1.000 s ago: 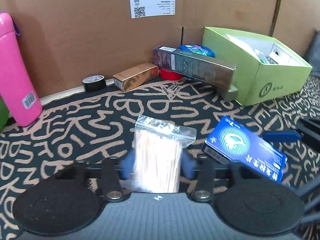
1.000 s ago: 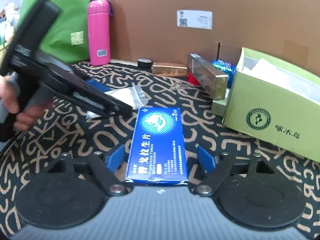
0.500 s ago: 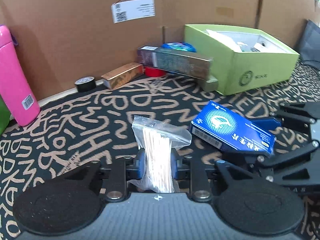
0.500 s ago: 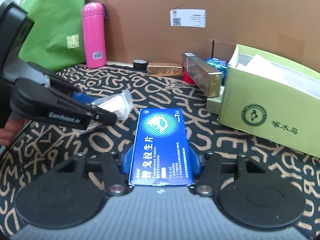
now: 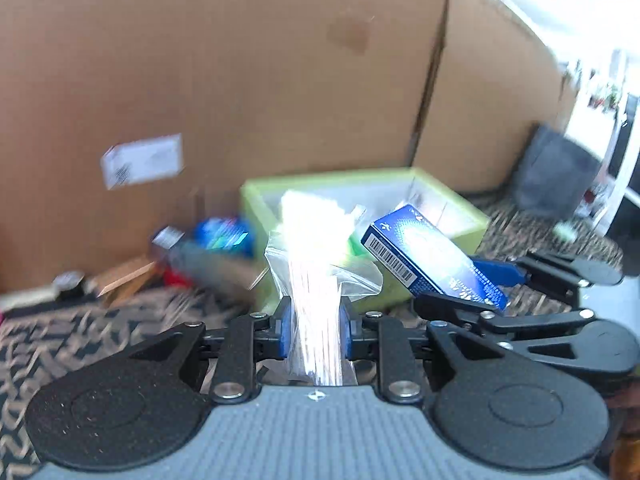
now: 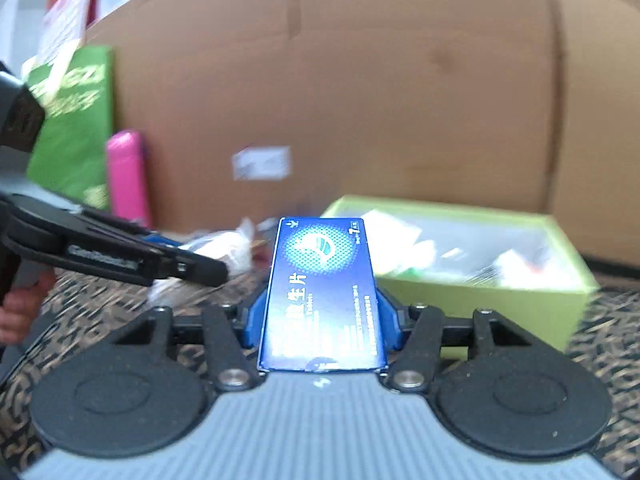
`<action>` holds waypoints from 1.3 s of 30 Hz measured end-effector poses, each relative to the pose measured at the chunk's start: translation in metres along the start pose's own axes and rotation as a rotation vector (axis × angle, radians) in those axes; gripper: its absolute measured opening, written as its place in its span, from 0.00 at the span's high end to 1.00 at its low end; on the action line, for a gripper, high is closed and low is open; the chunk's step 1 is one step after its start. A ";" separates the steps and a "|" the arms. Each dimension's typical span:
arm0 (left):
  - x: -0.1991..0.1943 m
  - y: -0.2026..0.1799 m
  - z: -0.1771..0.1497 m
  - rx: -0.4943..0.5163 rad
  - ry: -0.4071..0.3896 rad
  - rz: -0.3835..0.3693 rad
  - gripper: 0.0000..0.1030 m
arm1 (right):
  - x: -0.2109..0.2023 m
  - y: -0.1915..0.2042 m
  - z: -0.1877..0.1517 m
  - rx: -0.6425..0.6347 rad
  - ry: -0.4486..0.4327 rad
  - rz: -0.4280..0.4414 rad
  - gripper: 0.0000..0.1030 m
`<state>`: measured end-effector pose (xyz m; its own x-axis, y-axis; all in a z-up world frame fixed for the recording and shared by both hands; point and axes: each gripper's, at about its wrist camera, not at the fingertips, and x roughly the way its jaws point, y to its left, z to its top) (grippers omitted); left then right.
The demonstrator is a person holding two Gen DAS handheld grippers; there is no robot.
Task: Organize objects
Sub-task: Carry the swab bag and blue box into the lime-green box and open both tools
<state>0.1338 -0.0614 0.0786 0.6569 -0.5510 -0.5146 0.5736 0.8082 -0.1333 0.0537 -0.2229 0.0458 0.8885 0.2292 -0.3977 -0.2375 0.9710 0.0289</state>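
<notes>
The blue box [image 6: 322, 296] bears white Chinese characters, of which "生片" can be made out, a "7" at its top right corner and a barcode [image 5: 394, 265] on its side. The left gripper [image 6: 200, 270] carries lettering, perhaps "GenRobot", too smeared to confirm. The white label [image 6: 261, 162] on the cardboard is unreadable.

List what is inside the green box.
The green box holds white packets and small items, too blurred to name. Its near wall hides the bottom, and the blue box covers its left corner.
</notes>
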 end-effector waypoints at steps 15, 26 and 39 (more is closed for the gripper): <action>0.114 -0.045 0.079 -0.054 -0.016 -0.016 0.77 | 0.062 -0.115 0.043 0.031 -0.024 -0.289 0.46; 0.151 -0.038 0.064 -0.062 0.011 0.017 0.15 | 0.115 -0.132 0.030 0.004 0.068 -0.247 0.20; 0.077 -0.030 0.053 -0.072 -0.065 0.098 0.15 | 0.049 -0.095 0.038 -0.024 -0.073 -0.261 0.02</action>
<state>0.1939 -0.1391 0.0879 0.7398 -0.4795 -0.4721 0.4703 0.8702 -0.1469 0.1344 -0.3016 0.0583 0.9466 -0.0238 -0.3215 -0.0049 0.9961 -0.0882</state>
